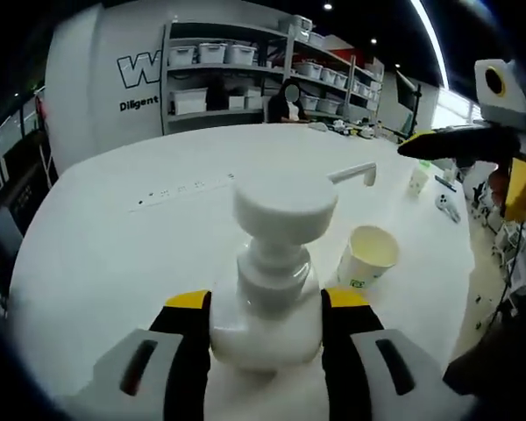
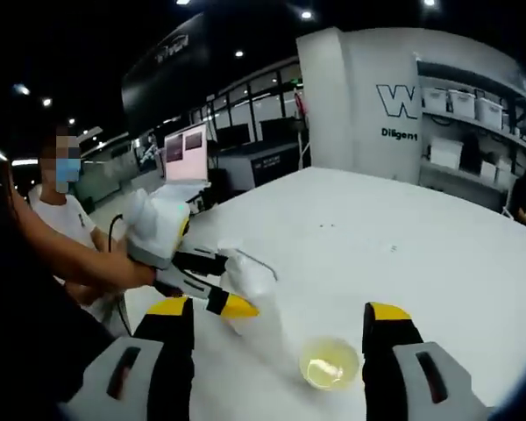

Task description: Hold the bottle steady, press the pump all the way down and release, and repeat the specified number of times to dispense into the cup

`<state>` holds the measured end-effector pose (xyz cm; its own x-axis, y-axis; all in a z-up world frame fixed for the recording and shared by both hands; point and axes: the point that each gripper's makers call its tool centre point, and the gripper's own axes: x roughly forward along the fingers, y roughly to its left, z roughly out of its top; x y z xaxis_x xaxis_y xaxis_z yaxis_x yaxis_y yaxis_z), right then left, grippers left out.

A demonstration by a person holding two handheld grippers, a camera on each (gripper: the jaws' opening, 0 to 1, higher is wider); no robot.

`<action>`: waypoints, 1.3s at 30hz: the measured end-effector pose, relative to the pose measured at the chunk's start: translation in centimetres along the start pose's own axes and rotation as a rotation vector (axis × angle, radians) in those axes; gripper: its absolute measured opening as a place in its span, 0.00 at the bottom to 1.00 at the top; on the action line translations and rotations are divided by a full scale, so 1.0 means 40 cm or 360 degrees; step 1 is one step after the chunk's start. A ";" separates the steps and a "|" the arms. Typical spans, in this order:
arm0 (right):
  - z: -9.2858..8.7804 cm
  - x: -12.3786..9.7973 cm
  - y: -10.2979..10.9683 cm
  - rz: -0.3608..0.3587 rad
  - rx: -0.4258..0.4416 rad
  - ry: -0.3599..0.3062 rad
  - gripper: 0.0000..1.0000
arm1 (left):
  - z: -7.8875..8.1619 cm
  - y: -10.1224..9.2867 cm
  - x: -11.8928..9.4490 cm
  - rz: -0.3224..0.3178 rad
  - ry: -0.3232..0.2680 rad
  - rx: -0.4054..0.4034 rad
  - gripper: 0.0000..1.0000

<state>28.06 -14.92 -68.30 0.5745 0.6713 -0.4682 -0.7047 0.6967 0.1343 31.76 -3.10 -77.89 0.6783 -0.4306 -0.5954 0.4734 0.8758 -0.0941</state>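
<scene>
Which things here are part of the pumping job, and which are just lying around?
Job: pump bottle, paper cup, left hand-held gripper clamped on the bottle, right hand-held gripper open above the cup.

Lying about: small cup, shelf bins, monitor.

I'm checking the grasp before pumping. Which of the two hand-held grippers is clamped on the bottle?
The left hand-held gripper: its yellow-tipped jaws press both sides of the white pump bottle. The right hand-held gripper hangs open above the cup, jaws wide apart.
</scene>
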 end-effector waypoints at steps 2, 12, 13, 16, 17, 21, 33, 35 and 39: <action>-0.008 -0.018 -0.014 -0.0050 -0.0046 -0.0005 0.73 | -0.006 0.017 -0.009 0.0035 0.0001 -0.0019 0.47; -0.075 -0.044 -0.036 -0.0095 -0.0015 0.0054 0.80 | -0.030 0.097 -0.056 0.0182 -0.0010 -0.0104 0.47; -0.084 -0.046 -0.041 -0.0108 -0.0005 0.0063 0.80 | -0.032 0.101 -0.057 0.0188 -0.0009 -0.0109 0.47; -0.094 -0.050 -0.049 -0.0126 0.0019 0.0067 0.80 | -0.041 0.122 -0.074 0.0229 -0.0004 -0.0130 0.47; -0.097 -0.051 -0.053 -0.0131 0.0032 0.0063 0.80 | -0.045 0.131 -0.078 0.0244 -0.0001 -0.0135 0.47; -0.098 -0.052 -0.061 -0.0144 0.0042 0.0052 0.81 | -0.055 0.159 -0.098 0.0286 -0.0002 -0.0158 0.47; -0.113 -0.051 -0.069 -0.0156 0.0045 0.0061 0.81 | -0.079 0.210 -0.136 0.0386 -0.0013 -0.0214 0.47; -0.125 -0.050 -0.073 -0.0164 0.0005 0.0099 0.80 | -0.083 0.204 -0.145 0.0365 -0.0057 -0.0186 0.46; -0.134 -0.051 -0.075 -0.0160 0.0036 0.0098 0.81 | -0.102 0.198 -0.164 0.0327 -0.0066 -0.0176 0.44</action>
<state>26.77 -19.72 -72.41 0.6147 0.5813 -0.5332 -0.6346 0.7659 0.1032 28.75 7.55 -77.99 0.7777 -0.2474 -0.5778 0.2602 0.9635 -0.0624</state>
